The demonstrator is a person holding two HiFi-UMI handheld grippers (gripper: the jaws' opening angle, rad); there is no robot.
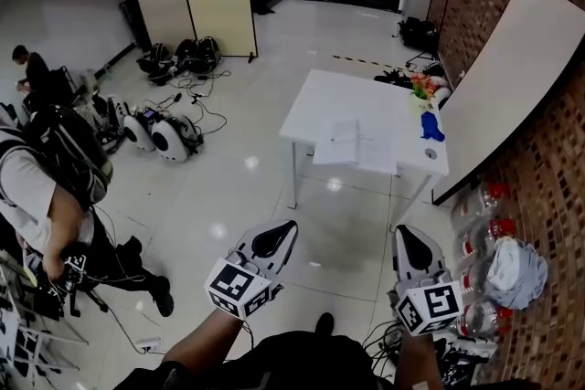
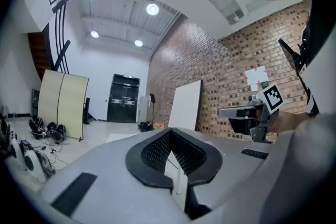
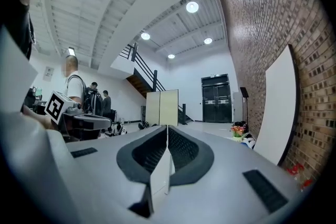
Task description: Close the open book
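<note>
The open book (image 1: 356, 144) is seen lying flat on the white tabletop (image 1: 315, 100), near its front edge; its print is too small to be read. Flowers (image 1: 422, 89) and a blue object (image 1: 431, 127) are set at the tabletop's right end. Well short of the tabletop, the left gripper (image 1: 289, 227) and right gripper (image 1: 408, 234) are held level above the floor, both clenched on nothing. Only square black-and-white markers are carried on each gripper's marker cube (image 1: 239, 286).
</note>
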